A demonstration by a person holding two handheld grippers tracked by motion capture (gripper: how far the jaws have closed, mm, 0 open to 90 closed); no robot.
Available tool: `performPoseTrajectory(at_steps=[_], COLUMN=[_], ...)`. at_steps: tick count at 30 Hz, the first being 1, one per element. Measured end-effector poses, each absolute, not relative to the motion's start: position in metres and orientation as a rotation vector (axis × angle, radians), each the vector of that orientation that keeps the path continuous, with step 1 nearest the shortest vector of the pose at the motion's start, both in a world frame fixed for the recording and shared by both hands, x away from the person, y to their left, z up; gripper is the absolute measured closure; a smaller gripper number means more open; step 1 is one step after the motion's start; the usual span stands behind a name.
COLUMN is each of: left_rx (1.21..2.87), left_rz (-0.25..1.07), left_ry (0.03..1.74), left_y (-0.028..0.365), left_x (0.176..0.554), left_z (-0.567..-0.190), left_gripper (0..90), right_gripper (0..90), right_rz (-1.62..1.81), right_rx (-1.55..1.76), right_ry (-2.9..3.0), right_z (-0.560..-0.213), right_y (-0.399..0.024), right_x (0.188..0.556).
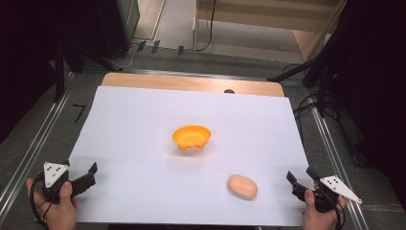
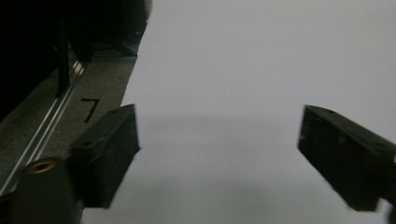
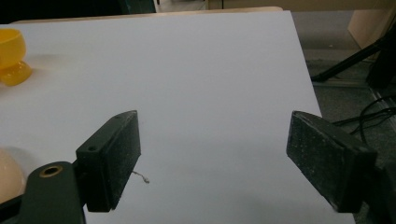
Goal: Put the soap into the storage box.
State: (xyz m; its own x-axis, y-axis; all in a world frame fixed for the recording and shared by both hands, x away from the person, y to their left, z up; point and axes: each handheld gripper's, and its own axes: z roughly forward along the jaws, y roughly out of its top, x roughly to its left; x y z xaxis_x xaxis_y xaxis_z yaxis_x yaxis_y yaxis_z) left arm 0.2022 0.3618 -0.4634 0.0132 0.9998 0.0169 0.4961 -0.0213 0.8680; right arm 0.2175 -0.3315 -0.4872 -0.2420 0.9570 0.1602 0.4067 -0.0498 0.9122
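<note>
High view shows a small peach-colored oval thing, the bread roll point(image 1: 242, 186), lying on the white sheet point(image 1: 143, 124). Everything here is told from that roll. The orange bowl point(image 1: 191, 137) sits farther back from the roll and a bit to its left, well apart from it. The right gripper point(image 1: 298, 182) is just off the roll's right side, near it but not touching. The left gripper point(image 1: 86, 176) is far off on the roll's other side, so the right hand point(image 1: 320, 211) is the nearer one by a lot.

The roll's long side runs mostly left to right, tipped a little, so one rounded end points toward the right gripper.

Right gripper view has the roll point(image 3: 9, 175) peeking in at the bottom left edge, outside the two black jaws. Those jaws stand apart with nothing but white sheet between them. Left gripper view shows its jaws spread wide too, with nothing in them.

My guess is the right gripper must swing toward its left to get the roll between its jaws.
</note>
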Motion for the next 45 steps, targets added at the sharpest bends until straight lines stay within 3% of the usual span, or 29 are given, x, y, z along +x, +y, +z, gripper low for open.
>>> performPoseTrajectory(at_steps=[5,6,13,16,18,23,45], left_rx=[1.597,1.600,1.599,1.595,1.593,1.596,1.603], left_rz=[0.958,0.952,0.957,0.963,0.965,0.970,0.949], left_ry=[1.562,1.564,1.574,1.577,1.577,1.574,1.572], left_y=[0.360,0.360,0.360,0.360,0.360,0.360,0.360], left_x=[0.201,0.201,0.202,0.201,0.201,0.201,0.202], left_z=[-0.463,-0.463,-0.463,-0.463,-0.463,-0.463,-0.463], left_gripper=[6.9,3.9,0.0,0.0,0.0,0.0,0.0], right_gripper=[26.5,34.9,36.5,32.5,24.5,18.2,15.2], right_rz=[1.304,1.250,1.259,1.260,1.274,1.237,1.045], right_rx=[1.411,1.361,1.280,1.292,1.247,1.149,0.822], right_ry=[1.690,1.741,1.801,1.902,2.026,2.205,2.711], right_z=[-0.486,-0.483,-0.473,-0.465,-0.461,-0.454,-0.451], right_y=[-0.333,-0.333,-0.335,-0.333,-0.326,-0.312,-0.235], right_x=[0.218,0.219,0.223,0.223,0.223,0.226,0.249])
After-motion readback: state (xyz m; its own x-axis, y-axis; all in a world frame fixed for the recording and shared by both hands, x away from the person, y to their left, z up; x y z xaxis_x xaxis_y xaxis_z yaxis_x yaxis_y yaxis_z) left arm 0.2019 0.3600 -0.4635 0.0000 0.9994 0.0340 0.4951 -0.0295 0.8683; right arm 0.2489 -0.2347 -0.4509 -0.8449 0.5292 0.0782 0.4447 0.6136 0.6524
